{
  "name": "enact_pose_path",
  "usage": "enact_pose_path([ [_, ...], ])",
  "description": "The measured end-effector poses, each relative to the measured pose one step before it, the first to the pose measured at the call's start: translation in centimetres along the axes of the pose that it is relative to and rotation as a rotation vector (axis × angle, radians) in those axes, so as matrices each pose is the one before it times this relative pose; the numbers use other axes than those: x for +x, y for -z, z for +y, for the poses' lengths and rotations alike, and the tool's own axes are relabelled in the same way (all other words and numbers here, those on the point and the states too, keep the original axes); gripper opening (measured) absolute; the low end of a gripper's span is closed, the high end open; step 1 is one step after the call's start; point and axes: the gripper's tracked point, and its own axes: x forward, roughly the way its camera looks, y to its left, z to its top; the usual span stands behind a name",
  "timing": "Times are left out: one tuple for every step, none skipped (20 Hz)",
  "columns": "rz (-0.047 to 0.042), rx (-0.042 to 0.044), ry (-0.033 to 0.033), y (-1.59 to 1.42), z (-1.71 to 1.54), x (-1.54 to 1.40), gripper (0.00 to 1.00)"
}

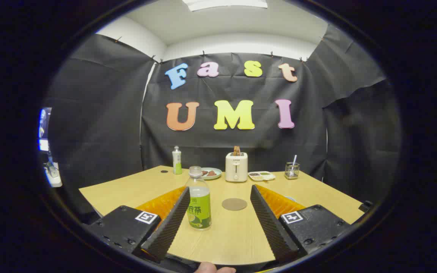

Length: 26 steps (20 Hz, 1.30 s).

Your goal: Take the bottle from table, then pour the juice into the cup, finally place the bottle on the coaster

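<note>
A clear bottle (198, 200) with a green label and white cap stands upright on the wooden table (127, 189). It sits between my two fingers, close to the left finger (171, 220) and apart from the right finger (269, 218). My gripper (220, 189) is open and holds nothing. A round brown coaster (234, 204) lies flat on the table just right of the bottle, between the fingers and a bit beyond. A cup is partly hidden behind the right finger.
Along the table's back edge stand a second green-labelled bottle (176, 160), a plate of food (211, 173), a white toaster (236, 166), a small tray (261, 175) and a wire holder (291, 170). A person's fingertip (214, 268) shows below the gripper.
</note>
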Motion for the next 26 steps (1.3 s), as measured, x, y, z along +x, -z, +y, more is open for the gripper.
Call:
enact_pose_path([
  [-0.00074,-0.00037,-0.00235,0.030,0.076,0.048,1.00],
  [0.00242,0.00107,-0.00312,0.058,0.133,0.066,1.00],
  [0.00414,-0.00016,-0.00235,0.193,0.109,0.037,1.00],
  [0.00170,-0.00213,-0.00310,-0.015,0.158,0.056,1.00],
  [0.00180,-0.00360,-0.00266,0.126,0.153,-0.058,1.00],
  [0.00249,-0.00417,0.00018,-0.033,0.046,0.056,1.00],
  [0.00284,-0.00091,-0.00068,0.213,0.009,0.040,1.00],
  [0.00255,0.00147,-0.00349,0.078,0.141,0.089,1.00],
  [0.00334,0.00165,-0.00398,0.130,0.170,0.080,1.00],
  [0.00203,-0.00090,-0.00512,0.049,0.147,0.139,1.00],
  [0.00265,-0.00193,-0.00095,0.131,0.068,-0.002,1.00],
  [0.00216,-0.00161,0.00093,0.037,-0.026,0.076,1.00],
  [0.00250,0.00117,0.00102,0.146,0.074,0.117,1.00],
  [0.00667,0.00339,-0.00005,0.126,-0.005,0.187,1.00],
  [0.00353,0.00248,-0.00148,0.144,0.181,0.139,1.00],
  [0.00133,0.00188,0.00055,0.058,0.113,0.201,1.00],
  [0.00261,-0.00023,-0.00065,0.268,0.177,0.076,1.00],
  [0.00197,-0.00353,0.00339,0.105,0.137,0.191,1.00],
  [0.00627,-0.00613,0.00413,0.294,0.102,0.236,1.00],
  [0.00687,-0.00617,-0.00063,0.249,0.254,0.233,1.00],
  [0.01030,-0.00384,0.00128,0.407,0.306,0.260,1.00],
  [0.00694,-0.00214,0.00293,0.300,0.212,0.250,1.00],
  [0.00828,0.00193,0.00424,0.484,0.158,0.263,1.00],
  [0.01045,0.00129,-0.00148,0.349,0.308,0.406,1.00],
  [0.01603,-0.00314,-0.00209,0.722,0.366,0.474,1.00],
  [0.02085,-0.00620,0.00227,0.589,0.212,0.604,1.00],
])
